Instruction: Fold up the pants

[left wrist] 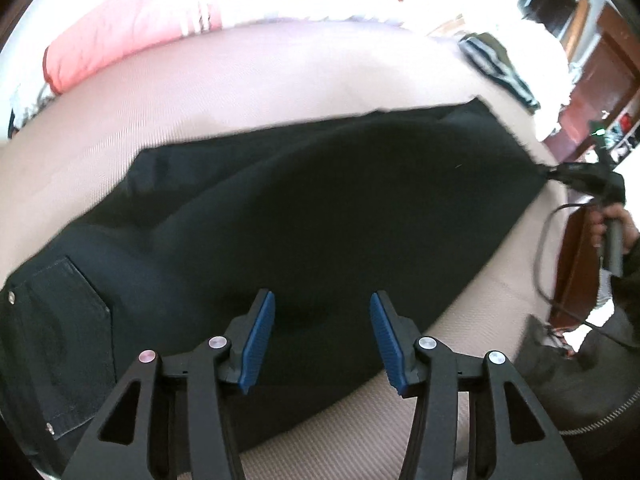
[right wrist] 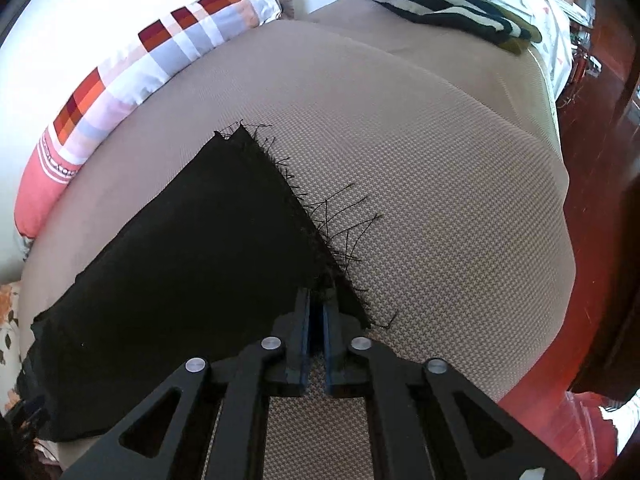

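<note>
You are holding the left gripper (left wrist: 322, 320) over the near edge of the black pants (left wrist: 320, 200), and its blue-padded jaws are standing well apart with nothing pinched between them; only the dark cloth is lying beneath the gap. The pants are spreading flat across the beige mattress (left wrist: 240, 80), running from a riveted back pocket (left wrist: 60, 320) at the near left to the leg end at the far right. In the left wrist view, the right gripper (left wrist: 560, 174) is showing at that far right corner, meeting the tip of the cloth, with your right hand (left wrist: 612, 224) wrapping its handle and a cable looping down beside it.

In the right wrist view, you are keeping the right gripper (right wrist: 316, 300) at the frayed hem (right wrist: 320, 220), where loose black threads are straggling out onto the mattress weave. Its jaws are sitting narrow, with only a slim slit between the blue pads, and the near corner of the hem is lying right at their tips; whether the pads are pressing the cloth I cannot tell.

A checked pillow (right wrist: 120, 76) in red, orange and white is lying along the far left edge of the mattress. A striped dark and pale garment (right wrist: 448, 8) is resting at the far right, well apart from the pants. A red-brown wooden floor (right wrist: 600, 200) is showing past the right side of the bed.
</note>
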{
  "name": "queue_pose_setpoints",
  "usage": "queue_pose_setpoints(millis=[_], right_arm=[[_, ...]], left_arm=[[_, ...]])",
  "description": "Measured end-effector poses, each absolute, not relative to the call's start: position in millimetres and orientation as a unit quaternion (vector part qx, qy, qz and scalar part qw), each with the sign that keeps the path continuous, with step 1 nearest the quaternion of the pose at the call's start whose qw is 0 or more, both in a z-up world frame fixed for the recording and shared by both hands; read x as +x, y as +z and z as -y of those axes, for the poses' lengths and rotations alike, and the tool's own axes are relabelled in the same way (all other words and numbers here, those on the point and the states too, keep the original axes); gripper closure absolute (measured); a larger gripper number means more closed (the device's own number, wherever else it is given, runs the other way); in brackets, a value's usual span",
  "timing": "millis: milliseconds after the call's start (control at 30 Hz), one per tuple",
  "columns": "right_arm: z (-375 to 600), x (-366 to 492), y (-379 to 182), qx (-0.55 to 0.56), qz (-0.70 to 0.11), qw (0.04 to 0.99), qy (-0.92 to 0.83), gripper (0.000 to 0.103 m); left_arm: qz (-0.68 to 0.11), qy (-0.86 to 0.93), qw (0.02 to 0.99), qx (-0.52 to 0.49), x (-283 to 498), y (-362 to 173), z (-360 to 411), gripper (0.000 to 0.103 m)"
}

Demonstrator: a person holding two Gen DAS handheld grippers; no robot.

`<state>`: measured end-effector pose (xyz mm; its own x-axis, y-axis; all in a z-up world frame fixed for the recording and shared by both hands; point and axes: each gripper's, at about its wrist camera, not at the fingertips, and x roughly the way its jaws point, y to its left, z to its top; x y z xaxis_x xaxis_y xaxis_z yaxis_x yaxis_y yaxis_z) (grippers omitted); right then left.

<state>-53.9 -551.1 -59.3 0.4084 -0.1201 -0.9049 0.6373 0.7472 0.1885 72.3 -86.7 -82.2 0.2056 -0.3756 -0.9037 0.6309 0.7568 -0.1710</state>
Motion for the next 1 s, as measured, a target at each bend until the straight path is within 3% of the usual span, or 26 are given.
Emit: queue_pose_setpoints(millis=[367, 700, 1000], right_arm=[[592, 0, -21, 0.282, -0.485, 0.823, -0.091, 0.087], [612, 107, -54, 0.257, -0.548, 0.796, 0.002, 0.086], [626, 139, -77, 0.264, -0.570, 0.776, 0.046, 0.086]], left_arm=[[-0.532, -0.300, 0.789, 0.065, 82, -88, 86, 0.052], [-0.562, -0.249, 0.789, 0.011, 85, -103, 84, 0.052], [-0.570, -0.227, 0.790, -0.001, 87, -106, 89, 0.052]])
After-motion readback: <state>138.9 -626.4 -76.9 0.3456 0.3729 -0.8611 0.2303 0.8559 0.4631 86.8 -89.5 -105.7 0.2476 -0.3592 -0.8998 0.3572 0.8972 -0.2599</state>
